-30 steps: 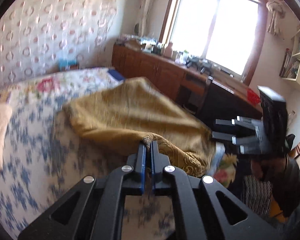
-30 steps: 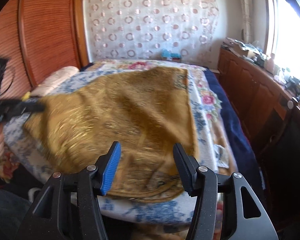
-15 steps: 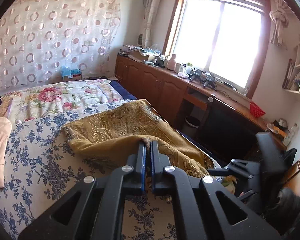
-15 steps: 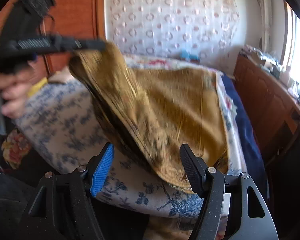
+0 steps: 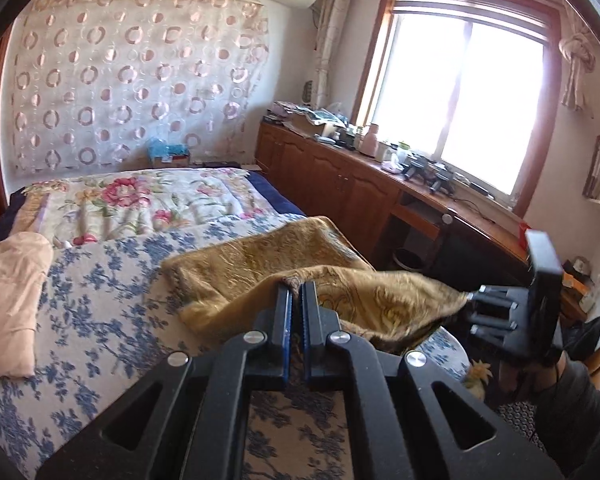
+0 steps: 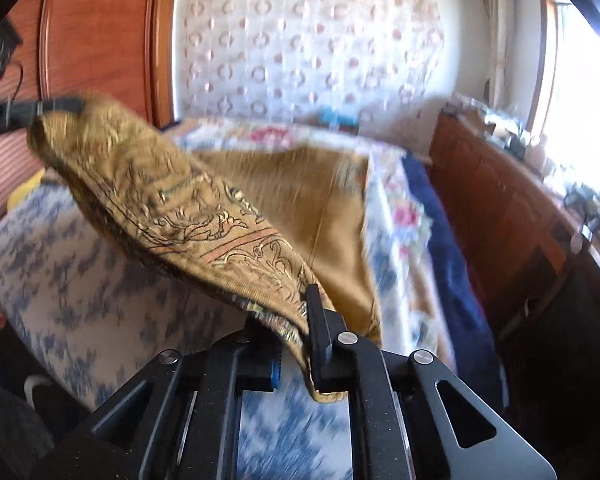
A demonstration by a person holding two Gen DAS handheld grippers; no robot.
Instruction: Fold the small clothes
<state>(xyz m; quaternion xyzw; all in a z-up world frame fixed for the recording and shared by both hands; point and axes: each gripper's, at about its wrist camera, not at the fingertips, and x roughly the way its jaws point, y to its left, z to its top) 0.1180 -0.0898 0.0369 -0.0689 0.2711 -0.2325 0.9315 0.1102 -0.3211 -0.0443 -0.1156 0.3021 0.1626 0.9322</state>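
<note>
Nearest the left wrist cam, the left gripper [image 5: 296,292] is sitting clamped tight on one near corner of a gold patterned cloth [image 5: 268,264], jaws pinched together w/ the fabric edge between them. Just to its right, the right gripper [image 5: 474,300] is pointing in toward the cloth's other near corner; its jaws are closing, & in the right wrist cam the hem is lying between the pads [image 6: 314,320], already squeezed there. The near edge is hanging stretched between both grippers, lifted off the bed [image 5: 100,320], w/ a slight sag in the middle. Beyond that, the rest of the cloth is lying rumpled & partly doubled on the blue floral sheet, toward the bed's right side. Further left, a pale peach garment [image 5: 12,300] is lying in a rough flat bundle, well apart from the gold cloth; whether it's a finished fold can't be told. Past it is a floral quilt [image 5: 140,200], then a circle-print curtain [image 5: 132,80] on the far wall & wooden cabinets [image 5: 328,184] under a bright window. Judging by this, folding of the gold piece is only starting: two corners gripped, no clean crease showing yet, so carrying the lifted edge over, smoothing & any second fold are probably still left.
</note>
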